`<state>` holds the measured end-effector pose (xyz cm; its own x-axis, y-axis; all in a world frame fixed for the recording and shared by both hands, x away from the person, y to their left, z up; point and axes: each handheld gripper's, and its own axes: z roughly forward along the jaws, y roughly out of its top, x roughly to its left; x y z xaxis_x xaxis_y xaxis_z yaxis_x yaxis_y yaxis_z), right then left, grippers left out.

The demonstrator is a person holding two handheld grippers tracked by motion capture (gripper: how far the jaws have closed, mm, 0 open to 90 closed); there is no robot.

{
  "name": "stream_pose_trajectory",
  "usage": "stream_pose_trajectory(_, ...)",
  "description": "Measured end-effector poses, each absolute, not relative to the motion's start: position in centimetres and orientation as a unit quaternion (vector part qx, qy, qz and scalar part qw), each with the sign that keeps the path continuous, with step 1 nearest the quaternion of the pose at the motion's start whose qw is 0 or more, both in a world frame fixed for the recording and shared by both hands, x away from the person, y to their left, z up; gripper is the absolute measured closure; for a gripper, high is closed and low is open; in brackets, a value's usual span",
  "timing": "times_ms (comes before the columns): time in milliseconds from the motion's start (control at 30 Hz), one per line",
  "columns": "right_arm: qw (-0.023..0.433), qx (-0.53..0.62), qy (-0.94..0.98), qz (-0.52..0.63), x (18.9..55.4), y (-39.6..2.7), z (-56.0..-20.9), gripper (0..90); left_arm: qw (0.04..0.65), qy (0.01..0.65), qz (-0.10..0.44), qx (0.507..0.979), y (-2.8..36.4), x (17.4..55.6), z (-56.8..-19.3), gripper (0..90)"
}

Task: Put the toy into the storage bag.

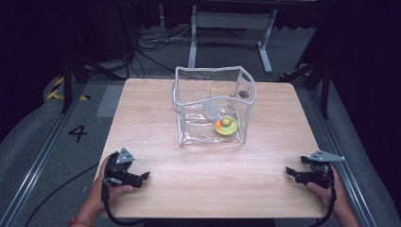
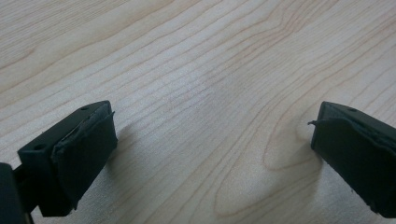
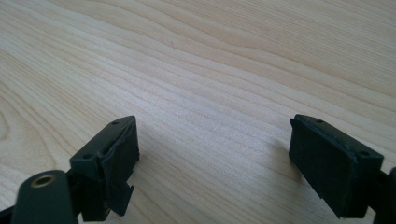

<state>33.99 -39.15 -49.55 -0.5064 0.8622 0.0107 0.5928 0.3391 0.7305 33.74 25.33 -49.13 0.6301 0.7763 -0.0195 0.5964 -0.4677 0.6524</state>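
Overhead, the clear plastic open-topped bag (image 1: 213,106) holding a yellow-green disc toy (image 1: 226,126) stands at twelve o'clock, well apart from the left tool (image 1: 145,176) and right tool (image 1: 289,171), both hands resting low on the light wooden table (image 1: 156,123). Left gripper view: jaws released over bare wood. Right gripper view: likewise released, gripping nothing.

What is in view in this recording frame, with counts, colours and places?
Table: one, light wood, centre of the high view.
Bag: one, clear plastic with pale trim, open-topped, standing on the table's far middle.
Toy: one, yellow-green disc with an orange bit, on the bag's floor, right of centre.
Frame: one, grey metal, on the floor beyond the table.
Cables: several, black, on the floor beyond the table.
Floor mark "4": one, black, left of the table.
Left gripper: one, black, near left corner, jaws apart over bare wood.
Right gripper: one, black, near right corner, jaws apart over bare wood.
Hands: two, one on each gripper.
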Motion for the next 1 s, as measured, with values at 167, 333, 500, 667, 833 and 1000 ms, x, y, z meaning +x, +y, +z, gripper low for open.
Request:
stream_pose_trajectory(167, 0.195, 0.462, 0.793, 0.347, 33.92, -39.08, -49.55, 16.1, 0.318, 0.406, 0.141, 0.845, 25.33, 33.74, -49.13, 0.5)
stream_pose_trajectory(333, 0.195, 0.462, 0.793, 0.347, 33.92, -39.09, -49.55, 16.1, 0.318, 0.406, 0.141, 0.845, 25.33, 33.74, -49.13, 0.5)
stream_pose_trajectory(500, 0.196, 0.463, 0.792, 0.347, 33.90, -39.06, -49.56, 16.1, 0.319, 0.406, 0.142, 0.844, 25.32, 33.76, -49.15, 0.4)
stream_pose_trajectory(667, 0.196, 0.463, 0.792, 0.347, 33.89, -39.05, -49.55, 16.0, 0.319, 0.407, 0.147, 0.843, 25.28, 33.82, -49.15, 0.3)
stream_pose_trajectory(833, 0.196, 0.463, 0.792, 0.347, 33.89, -39.06, -49.55, 16.0, 0.320, 0.407, 0.147, 0.843, 25.26, 33.82, -49.16, 0.2)
stream_pose_trajectory(1000, 0.196, 0.463, 0.792, 0.347, 33.90, -39.06, -49.55, 16.0, 0.319, 0.415, 0.145, 0.840, 25.14, 33.78, -49.16, 0.2)
